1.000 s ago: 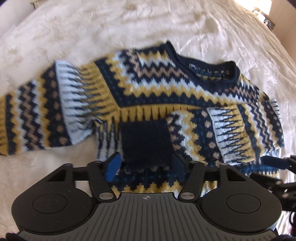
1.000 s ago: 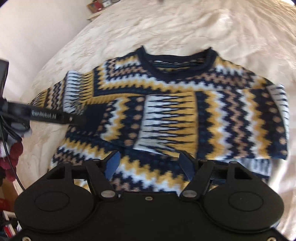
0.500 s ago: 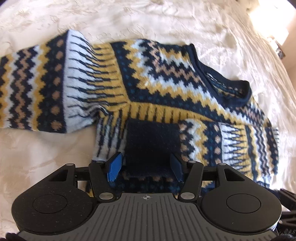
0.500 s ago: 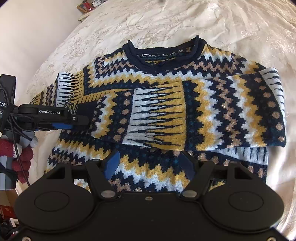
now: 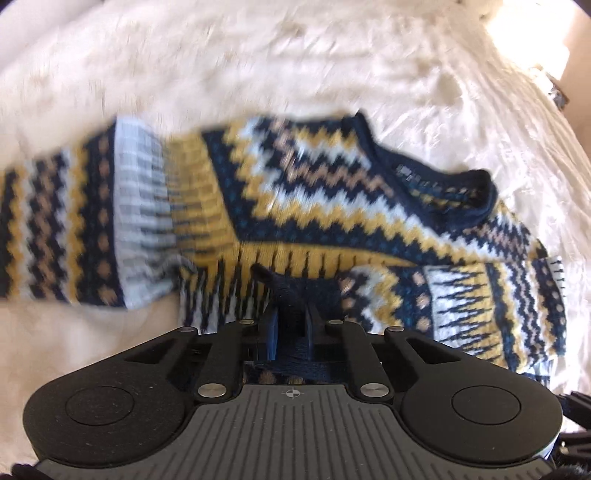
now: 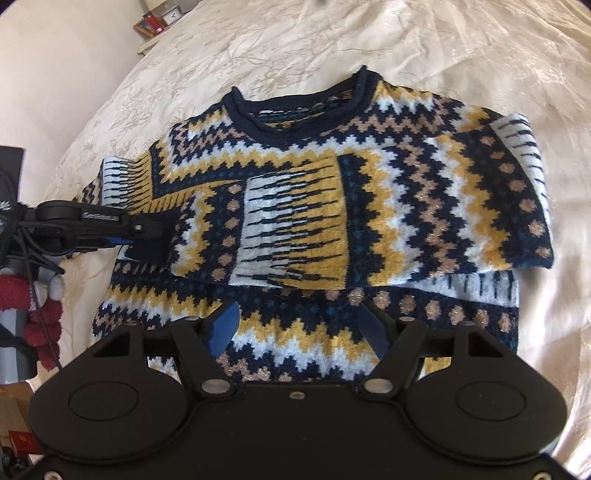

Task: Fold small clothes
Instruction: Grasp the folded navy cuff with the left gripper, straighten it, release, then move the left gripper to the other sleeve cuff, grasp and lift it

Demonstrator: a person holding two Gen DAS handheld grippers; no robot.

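A knitted sweater (image 6: 369,184) with navy, yellow and white zigzags lies flat on the bed, collar at the far side. One sleeve (image 6: 295,236) is folded across the chest and ends in a navy cuff (image 5: 284,291). My left gripper (image 5: 290,314) is closing on that cuff, and the navy knit is bunched between its blue pads. In the right wrist view the left gripper (image 6: 147,229) reaches in from the left at the cuff (image 6: 155,251). The other sleeve (image 5: 74,229) lies spread out to the left. My right gripper (image 6: 299,321) hangs open over the hem, holding nothing.
A cream patterned bedspread (image 6: 332,44) lies under the sweater and extends all around it. A low shelf with a clock (image 6: 159,20) stands past the bed's far left corner. A red fuzzy item (image 6: 40,317) hangs by the bed's left edge.
The left jaws, open around the navy cuff before, have closed on it and pinched it into a ridge. The left view is blurred by motion. The right gripper stays open.
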